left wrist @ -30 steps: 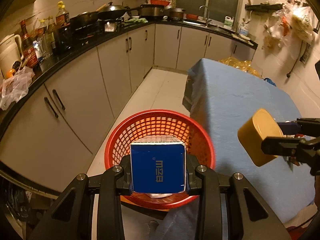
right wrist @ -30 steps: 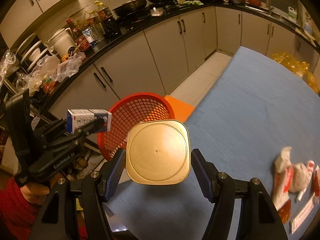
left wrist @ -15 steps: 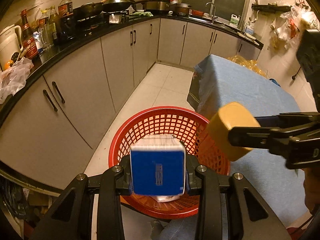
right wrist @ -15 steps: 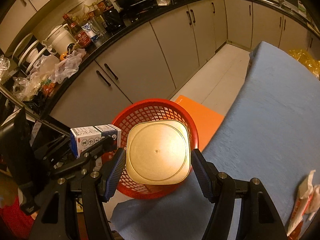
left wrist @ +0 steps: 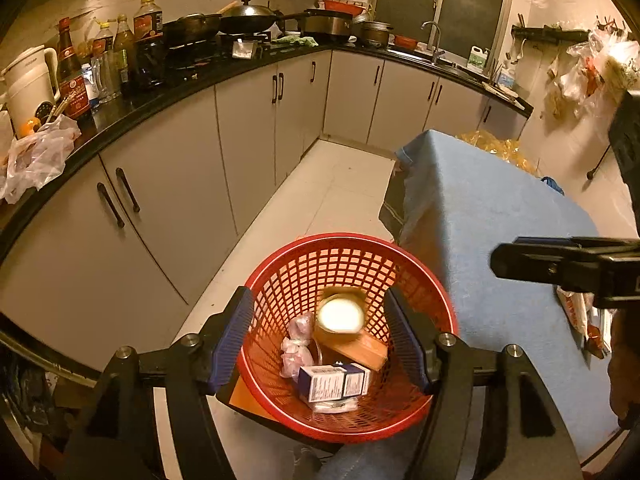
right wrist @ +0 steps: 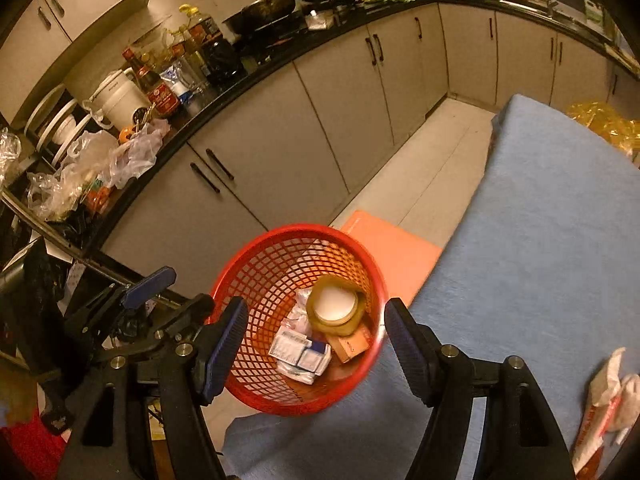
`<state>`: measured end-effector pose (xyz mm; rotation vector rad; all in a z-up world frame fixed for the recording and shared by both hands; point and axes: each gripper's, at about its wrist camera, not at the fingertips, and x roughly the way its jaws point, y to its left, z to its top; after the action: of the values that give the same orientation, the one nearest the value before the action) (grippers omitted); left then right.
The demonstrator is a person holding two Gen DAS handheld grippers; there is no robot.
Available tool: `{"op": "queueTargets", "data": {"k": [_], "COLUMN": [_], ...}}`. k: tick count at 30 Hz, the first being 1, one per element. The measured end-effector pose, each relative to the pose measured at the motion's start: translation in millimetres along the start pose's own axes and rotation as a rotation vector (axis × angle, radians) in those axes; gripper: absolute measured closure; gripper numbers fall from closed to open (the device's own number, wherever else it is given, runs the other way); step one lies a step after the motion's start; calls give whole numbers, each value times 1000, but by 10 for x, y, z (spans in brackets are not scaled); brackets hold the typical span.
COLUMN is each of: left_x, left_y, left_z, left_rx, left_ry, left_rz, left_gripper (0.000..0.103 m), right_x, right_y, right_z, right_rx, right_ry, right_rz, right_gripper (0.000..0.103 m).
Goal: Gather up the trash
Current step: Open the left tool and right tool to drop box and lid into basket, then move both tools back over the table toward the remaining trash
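Observation:
A red mesh basket (left wrist: pixel 416 280) (right wrist: pixel 248 280) stands on the floor beside the blue-covered table (left wrist: pixel 500 216) (right wrist: pixel 540 240). Inside lie a yellow tub (left wrist: pixel 340 316) (right wrist: pixel 335 305), a blue and white carton (left wrist: pixel 334 380) (right wrist: pixel 298 354), a brown box (left wrist: pixel 366 350) and a pink wrapper (left wrist: pixel 296 340). My left gripper (left wrist: pixel 320 336) is open and empty above the basket. My right gripper (right wrist: pixel 316 340) is open and empty above it too; it shows in the left wrist view (left wrist: pixel 560 266).
Crumpled wrappers (right wrist: pixel 604 404) (left wrist: pixel 576 312) lie on the table at the right. An orange board (right wrist: pixel 390 252) lies on the floor behind the basket. Kitchen cabinets (left wrist: pixel 180 184) and a cluttered black counter (right wrist: pixel 200 96) run along the left.
Both grippers opened. The blue carton dropped from the left one and the yellow tub from the right one; both now lie in the basket.

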<state>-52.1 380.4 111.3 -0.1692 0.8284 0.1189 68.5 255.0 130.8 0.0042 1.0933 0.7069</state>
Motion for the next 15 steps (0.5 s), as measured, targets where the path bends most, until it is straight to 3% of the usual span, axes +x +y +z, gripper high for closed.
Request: {"op": "queueTargets", "data": {"k": [15], "left_x": [-120], "left_y": [-675], "left_z": [-146], "left_rx": [99], "left_ry": [25], "left_rz": [-74], "left_gripper": [37], "right_x": [-533], "right_y": [-386], "right_z": [-666], "right_rx": [96], "right_ry": [-6], "right_rz": [-46], "right_gripper": [28]}}
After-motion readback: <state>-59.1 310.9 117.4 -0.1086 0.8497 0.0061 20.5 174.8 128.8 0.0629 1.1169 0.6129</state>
